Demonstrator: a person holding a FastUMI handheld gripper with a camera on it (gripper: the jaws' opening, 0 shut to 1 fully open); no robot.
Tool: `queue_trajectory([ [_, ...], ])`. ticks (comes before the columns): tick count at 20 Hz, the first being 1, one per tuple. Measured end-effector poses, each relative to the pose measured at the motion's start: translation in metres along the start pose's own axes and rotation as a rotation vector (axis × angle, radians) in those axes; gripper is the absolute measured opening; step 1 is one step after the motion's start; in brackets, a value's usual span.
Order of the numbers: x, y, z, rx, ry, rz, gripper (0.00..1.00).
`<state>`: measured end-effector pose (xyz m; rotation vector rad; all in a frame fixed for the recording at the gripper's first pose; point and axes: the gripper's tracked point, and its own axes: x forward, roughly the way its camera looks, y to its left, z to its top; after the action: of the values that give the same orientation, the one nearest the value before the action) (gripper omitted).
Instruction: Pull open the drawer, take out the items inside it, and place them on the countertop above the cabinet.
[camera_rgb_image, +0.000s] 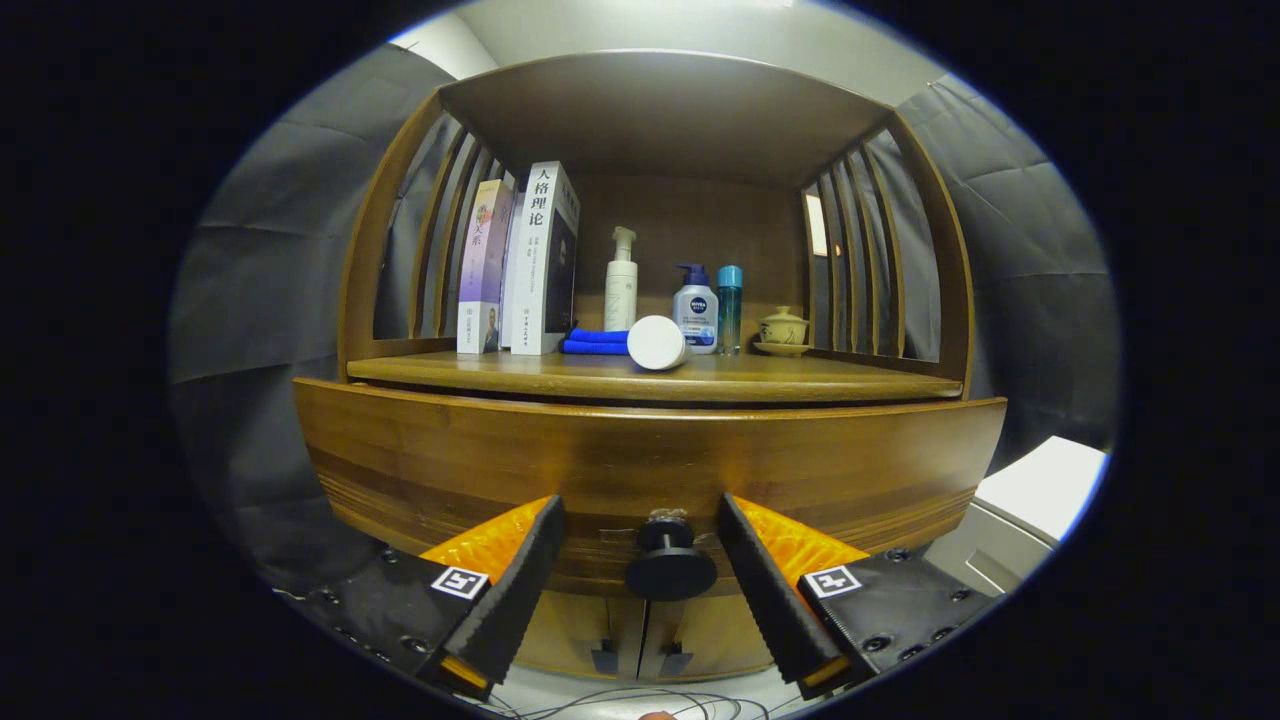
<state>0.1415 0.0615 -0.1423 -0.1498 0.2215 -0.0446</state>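
Gripper (643, 585): fingers spread wide, holding nothing; the drawer knob (670, 563) sits between them, touched by neither. Drawer (650, 470): front appears flush with the cabinet, so closed; contents not visible. Tabletop (500, 367) above carries a white jar (657, 342) on its side at the front edge, a blue cloth (596, 342) just behind it, then books (520, 260), bottles (697, 310) and a lidded cup (783, 328) toward the back. Judgement: a closed drawer fits either a pull still due or an emptied drawer closed again.
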Motion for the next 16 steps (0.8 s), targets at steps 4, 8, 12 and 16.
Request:
queue_trajectory([
  [4,0.012,0.002,0.002,0.005,-0.002,-0.004,0.99],
  [8,0.020,0.003,0.003,0.006,-0.007,-0.010,0.99],
  [12,0.030,0.004,0.004,0.001,-0.020,-0.016,0.99],
  [16,0.040,0.004,0.005,0.000,-0.029,-0.013,0.99],
])
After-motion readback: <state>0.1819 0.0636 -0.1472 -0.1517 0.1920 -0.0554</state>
